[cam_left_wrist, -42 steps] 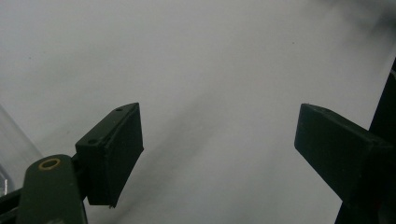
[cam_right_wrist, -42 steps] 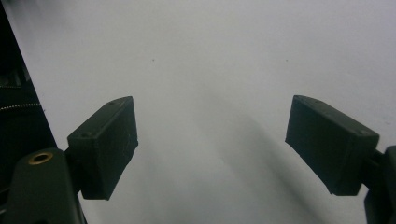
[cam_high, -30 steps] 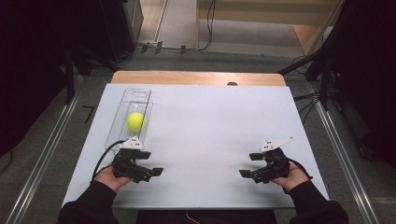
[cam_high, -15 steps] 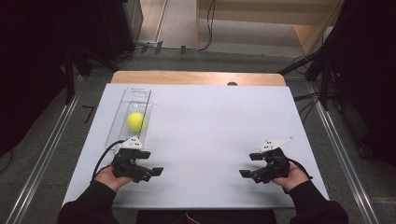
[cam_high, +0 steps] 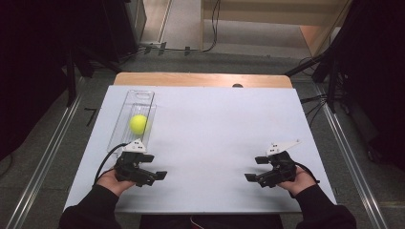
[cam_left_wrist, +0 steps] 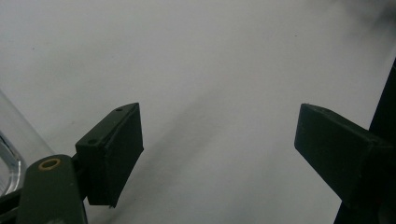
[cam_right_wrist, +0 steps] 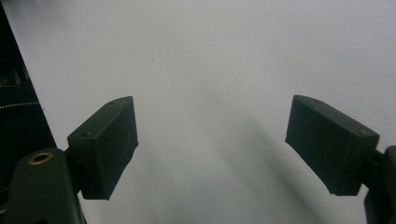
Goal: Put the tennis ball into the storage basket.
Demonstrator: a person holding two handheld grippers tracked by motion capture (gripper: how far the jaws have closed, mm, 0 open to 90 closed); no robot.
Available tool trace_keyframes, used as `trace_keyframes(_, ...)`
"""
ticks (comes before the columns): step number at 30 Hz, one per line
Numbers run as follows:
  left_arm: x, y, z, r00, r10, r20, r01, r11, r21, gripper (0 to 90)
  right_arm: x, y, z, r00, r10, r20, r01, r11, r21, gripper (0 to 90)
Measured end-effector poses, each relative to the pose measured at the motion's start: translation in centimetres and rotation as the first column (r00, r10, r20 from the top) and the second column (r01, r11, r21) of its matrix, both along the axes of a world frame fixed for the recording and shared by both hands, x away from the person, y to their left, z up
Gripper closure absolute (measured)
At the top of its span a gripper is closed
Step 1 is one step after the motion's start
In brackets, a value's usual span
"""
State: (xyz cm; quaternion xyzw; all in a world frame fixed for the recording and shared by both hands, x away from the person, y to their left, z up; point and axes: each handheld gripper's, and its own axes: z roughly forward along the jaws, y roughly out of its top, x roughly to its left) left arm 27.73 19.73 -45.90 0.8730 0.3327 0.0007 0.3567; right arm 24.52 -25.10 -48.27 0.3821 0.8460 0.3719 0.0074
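**Both tools wait wide, ball just ahead of the left one**

The left tool [cam_high: 154, 166] rests low on the white worktop [cam_high: 215, 129], its jaws spread wide with nothing between them. The ball [cam_high: 138, 124] sits in a clear tray [cam_high: 143, 98] just ahead of it, near enough that this tool seems the one meant to reach it. The tray's corner shows beside the left jaw in the left gripper view. The right tool [cam_high: 256, 168] lies well apart from the ball, jaws equally wide and empty, probably parked clear of the work.
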Motion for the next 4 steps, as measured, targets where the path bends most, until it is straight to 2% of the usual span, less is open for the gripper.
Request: trace_keyframes(4, 0.02, 0.0, 0.0, 1.0, -0.002, -0.003, 0.002, 1.0, 0.001, 15.8, -0.01, 0.01, 0.0, 1.0, -0.001, -0.002, 0.001, 1.0, -0.002, 14.8)
